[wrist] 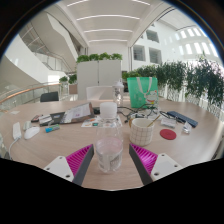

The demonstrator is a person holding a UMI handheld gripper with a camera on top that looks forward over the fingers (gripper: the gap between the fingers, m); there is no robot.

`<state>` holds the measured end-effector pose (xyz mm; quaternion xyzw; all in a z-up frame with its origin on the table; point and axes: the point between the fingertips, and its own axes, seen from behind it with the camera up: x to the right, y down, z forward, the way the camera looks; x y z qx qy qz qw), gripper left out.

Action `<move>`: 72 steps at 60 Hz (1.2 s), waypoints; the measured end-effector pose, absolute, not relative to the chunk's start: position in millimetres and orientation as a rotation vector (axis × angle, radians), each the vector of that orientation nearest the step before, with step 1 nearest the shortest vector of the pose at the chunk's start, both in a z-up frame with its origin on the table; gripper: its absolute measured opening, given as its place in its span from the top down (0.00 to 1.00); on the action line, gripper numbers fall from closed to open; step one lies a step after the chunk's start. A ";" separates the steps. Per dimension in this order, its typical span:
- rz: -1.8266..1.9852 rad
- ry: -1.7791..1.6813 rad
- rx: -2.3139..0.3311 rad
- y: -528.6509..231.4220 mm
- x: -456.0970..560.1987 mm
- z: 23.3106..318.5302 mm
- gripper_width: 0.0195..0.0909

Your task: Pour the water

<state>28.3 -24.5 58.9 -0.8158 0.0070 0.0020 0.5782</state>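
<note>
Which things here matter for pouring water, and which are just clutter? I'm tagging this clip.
For the job: clear plastic water bottle with white cap, held between the fingers; clear glass cup just beyond.

Lying about: round red coaster, green bag, dark notebook, small white items on the wooden table.

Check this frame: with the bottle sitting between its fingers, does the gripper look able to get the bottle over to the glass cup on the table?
Probably yes. The gripper has the clear bottle between its fingers, and the glass cup stands just beyond, slightly right, with bare table between them. Whether both fingers press on the bottle cannot be told.
</note>
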 end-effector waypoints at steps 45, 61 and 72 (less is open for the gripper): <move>0.255 0.070 -1.944 45.1 4.9 68.5 0.89; 1.422 1.054 -1.775 95.9 -5.6 126.4 0.84; 1.877 1.424 -1.481 107.1 -12.2 166.0 0.84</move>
